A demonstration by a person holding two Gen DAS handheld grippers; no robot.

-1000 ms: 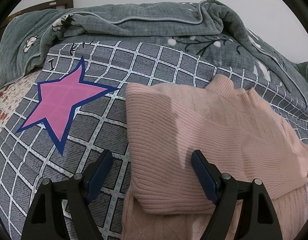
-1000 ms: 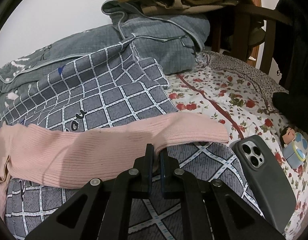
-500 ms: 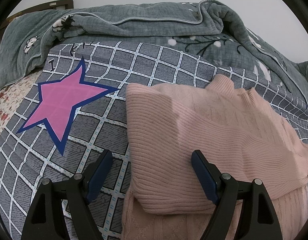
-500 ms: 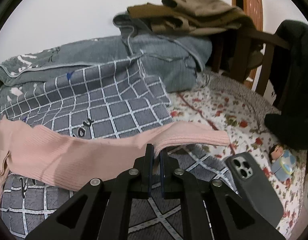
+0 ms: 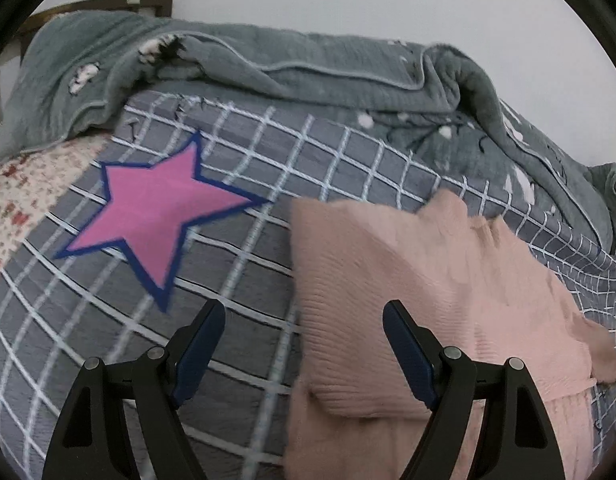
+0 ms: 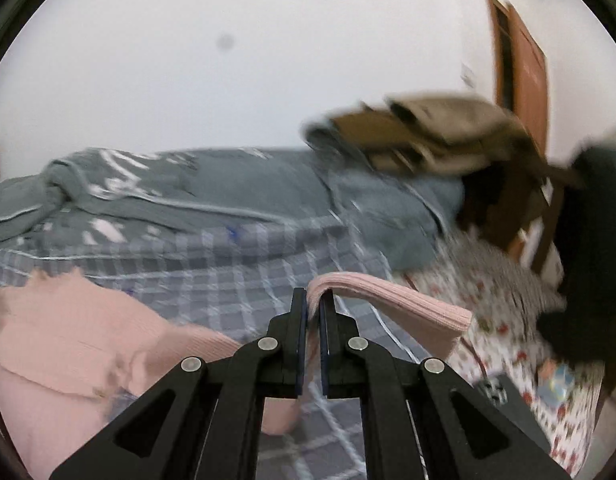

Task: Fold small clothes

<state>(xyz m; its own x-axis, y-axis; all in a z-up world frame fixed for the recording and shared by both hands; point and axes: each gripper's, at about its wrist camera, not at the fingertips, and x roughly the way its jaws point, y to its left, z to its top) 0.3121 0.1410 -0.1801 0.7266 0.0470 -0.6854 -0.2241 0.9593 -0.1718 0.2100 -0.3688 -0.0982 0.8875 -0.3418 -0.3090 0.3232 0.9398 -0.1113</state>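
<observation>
A pink ribbed sweater [image 5: 419,292] lies on a grey checked blanket [image 5: 236,280], its left side folded over the body. My left gripper [image 5: 304,320] hovers open above the sweater's left edge, with nothing between its fingers. In the right wrist view my right gripper [image 6: 312,298] is shut on the sweater's sleeve [image 6: 391,298], which is lifted off the bed and droops over to the right. The sweater's body [image 6: 68,332] lies low on the left.
A pink star [image 5: 156,216] is printed on the blanket left of the sweater. A grey-green quilt [image 5: 308,64] is bunched along the wall. At the right stand a wooden chair [image 6: 519,216] with folded clothes [image 6: 423,136], a floral sheet [image 6: 507,304] and a phone [image 6: 507,400].
My right gripper has risen with the sleeve, lifting it off the blanket, and the view has tilted up toward the wall. My left gripper has drifted slightly, so the sweater sits further right.
</observation>
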